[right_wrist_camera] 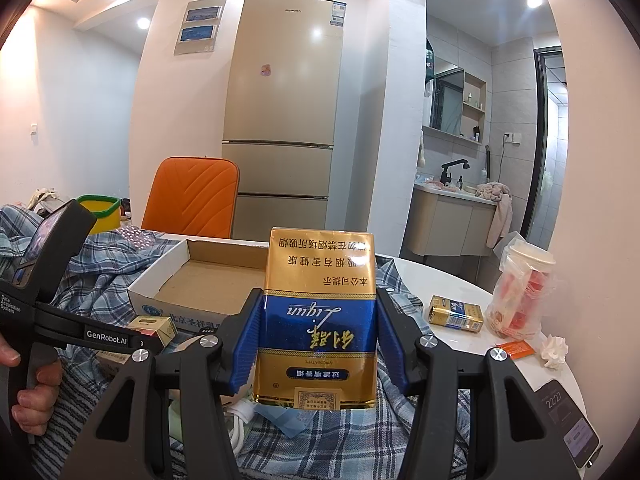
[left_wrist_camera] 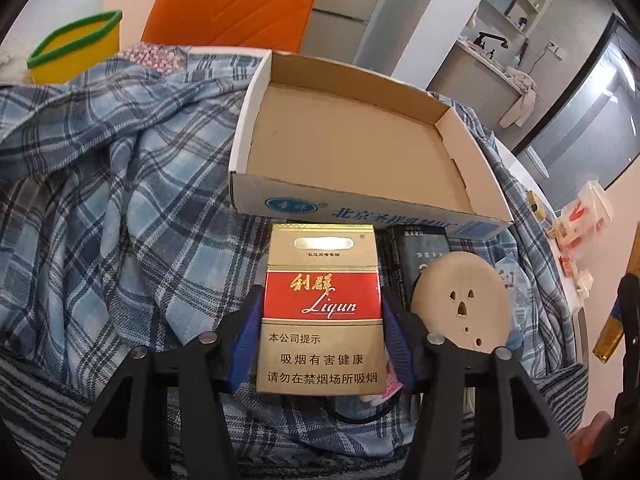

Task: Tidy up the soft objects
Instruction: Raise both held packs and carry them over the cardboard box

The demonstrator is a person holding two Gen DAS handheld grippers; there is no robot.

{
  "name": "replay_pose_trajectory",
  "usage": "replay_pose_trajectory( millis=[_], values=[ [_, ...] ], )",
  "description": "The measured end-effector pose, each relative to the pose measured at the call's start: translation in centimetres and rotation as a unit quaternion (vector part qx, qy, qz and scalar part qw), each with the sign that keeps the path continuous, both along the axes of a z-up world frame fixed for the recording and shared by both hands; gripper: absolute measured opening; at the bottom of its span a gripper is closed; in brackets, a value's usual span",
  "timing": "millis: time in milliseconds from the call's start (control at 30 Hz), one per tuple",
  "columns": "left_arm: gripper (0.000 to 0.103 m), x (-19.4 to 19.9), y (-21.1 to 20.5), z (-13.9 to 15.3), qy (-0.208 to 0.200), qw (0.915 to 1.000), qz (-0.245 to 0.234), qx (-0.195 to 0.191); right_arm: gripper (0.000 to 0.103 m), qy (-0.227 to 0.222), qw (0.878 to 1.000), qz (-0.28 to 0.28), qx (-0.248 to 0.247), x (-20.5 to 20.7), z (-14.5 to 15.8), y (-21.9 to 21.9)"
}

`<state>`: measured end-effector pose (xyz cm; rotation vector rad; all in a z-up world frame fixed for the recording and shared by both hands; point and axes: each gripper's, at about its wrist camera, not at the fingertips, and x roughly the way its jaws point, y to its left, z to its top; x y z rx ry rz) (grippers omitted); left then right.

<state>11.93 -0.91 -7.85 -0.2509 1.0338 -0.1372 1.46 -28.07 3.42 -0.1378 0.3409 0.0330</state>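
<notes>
My left gripper (left_wrist_camera: 322, 308) is shut on a red and gold cigarette pack (left_wrist_camera: 320, 312), held just in front of the open cardboard box (left_wrist_camera: 256, 196). My right gripper (right_wrist_camera: 318, 312) is shut on a blue and gold cigarette pack (right_wrist_camera: 320, 316), held upside down above the cloth. The box also shows in the right wrist view (right_wrist_camera: 156, 296), left of the blue pack. The left gripper's body (right_wrist_camera: 52, 264) and the red pack (right_wrist_camera: 154, 330) show at the left there. A blue plaid cloth (left_wrist_camera: 100, 200) covers the table under everything.
A round beige disc (left_wrist_camera: 464, 304) and a dark pack (left_wrist_camera: 424, 256) lie right of the red pack. Another gold pack (right_wrist_camera: 456, 314), a bagged cup (right_wrist_camera: 520, 296), a tissue (right_wrist_camera: 554, 350) and a phone (right_wrist_camera: 568, 420) sit at right. A yellow bin (left_wrist_camera: 76, 48) and orange chair (left_wrist_camera: 232, 0) stand behind.
</notes>
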Motion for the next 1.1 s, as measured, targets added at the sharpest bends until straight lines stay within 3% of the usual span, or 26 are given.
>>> replay_pose_trajectory(
  millis=[200,367,600,933,1100],
  values=[
    [0.054,-2.4,-0.9,1.9,-0.09,0.9954,-0.014,0.028,0.055,-0.004,1.0,0.004,0.003,0.0,0.0,-0.1],
    [0.054,-4.9,-1.1,4.1,-0.179,0.9828,-0.01,0.045,0.055,-0.014,1.0,0.015,0.005,-0.5,0.0,0.0],
    [0.054,-6.9,-1.0,5.9,-0.253,0.9653,-0.001,0.064,0.055,-0.023,0.999,0.022,0.01,-1.0,0.2,-0.3],
    [0.054,-9.9,0.7,8.1,-0.355,0.9321,0.035,0.063,0.055,-0.044,0.998,0.029,0.021,-2.0,0.5,-0.8],
    [0.054,-11.2,1.2,9.2,-0.409,0.9075,0.048,0.085,0.055,-0.08,0.996,0.029,0.03,-2.8,2.1,-1.1]
  ],
)
